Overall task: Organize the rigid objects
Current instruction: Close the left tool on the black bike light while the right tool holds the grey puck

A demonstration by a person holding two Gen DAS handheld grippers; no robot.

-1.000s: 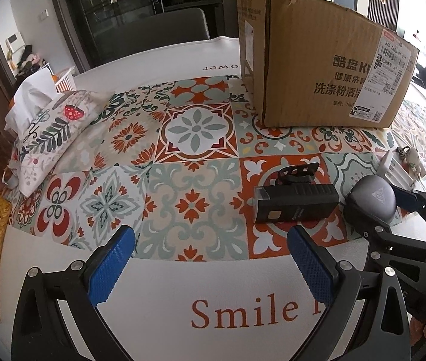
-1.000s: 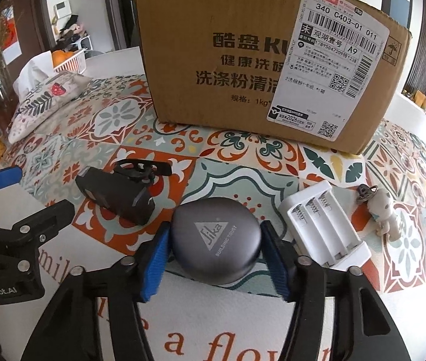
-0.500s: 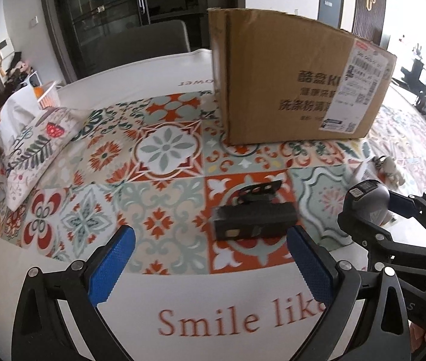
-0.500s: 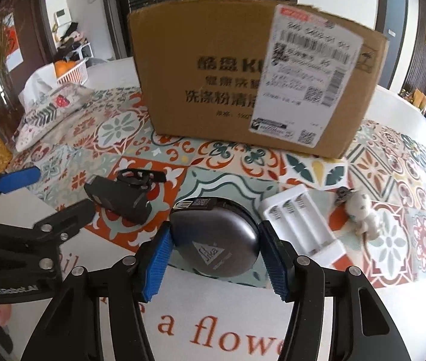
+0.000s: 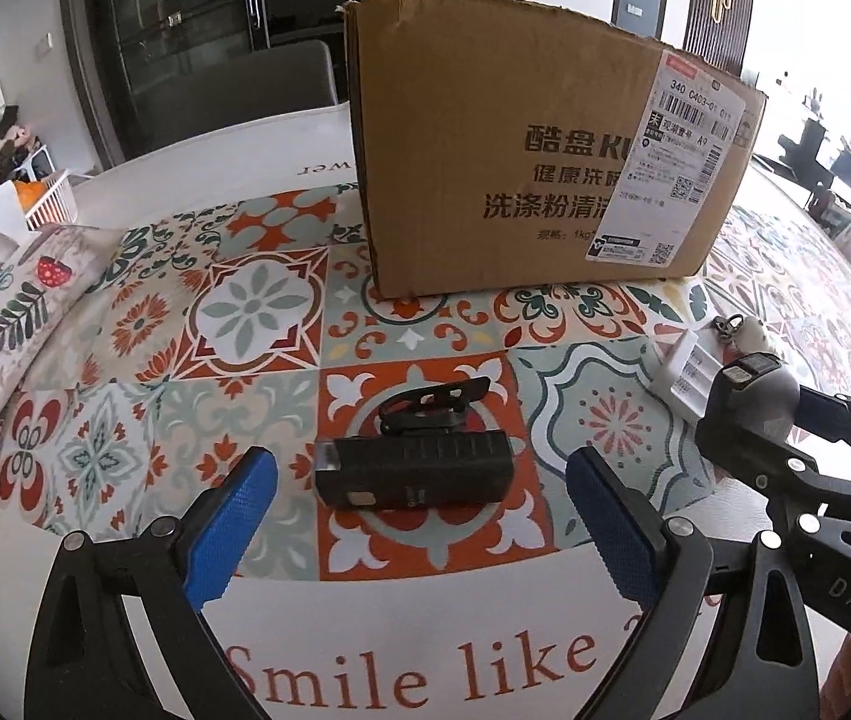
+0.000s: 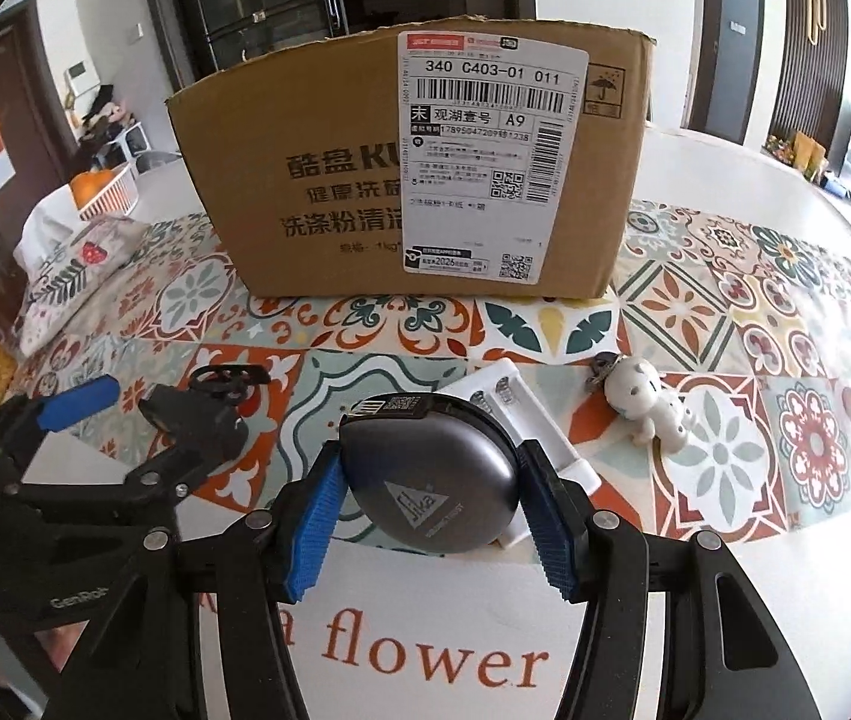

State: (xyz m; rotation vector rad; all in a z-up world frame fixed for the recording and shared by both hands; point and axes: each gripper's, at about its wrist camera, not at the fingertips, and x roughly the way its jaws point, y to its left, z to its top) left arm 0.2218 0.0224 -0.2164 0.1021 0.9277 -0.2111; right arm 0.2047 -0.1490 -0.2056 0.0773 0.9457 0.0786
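A black boxy light with a clip [image 5: 413,474] lies on the patterned tablecloth, between the blue pads of my left gripper [image 5: 419,498]. Its jaws are closing, and there is a gap on each side of the light. My right gripper [image 6: 431,480] is shut on a round grey tape measure [image 6: 425,480], held tilted just above the cloth. In the left wrist view, that tape measure [image 5: 770,387] shows at the right edge. In the right wrist view, the black light [image 6: 197,420] sits at the left between the left gripper's fingers [image 6: 74,399].
A big cardboard box [image 6: 335,210] stands behind everything, its top open. A white battery charger [image 6: 500,396] and a small white figurine keychain [image 6: 644,399] lie right of the tape measure. A patterned pouch [image 5: 11,306] and a basket of oranges [image 6: 104,192] sit far left.
My left gripper has moved up to the black light, which now lies between its pads, and its jaws have narrowed a little. My right gripper has lifted and rolled the tape measure.
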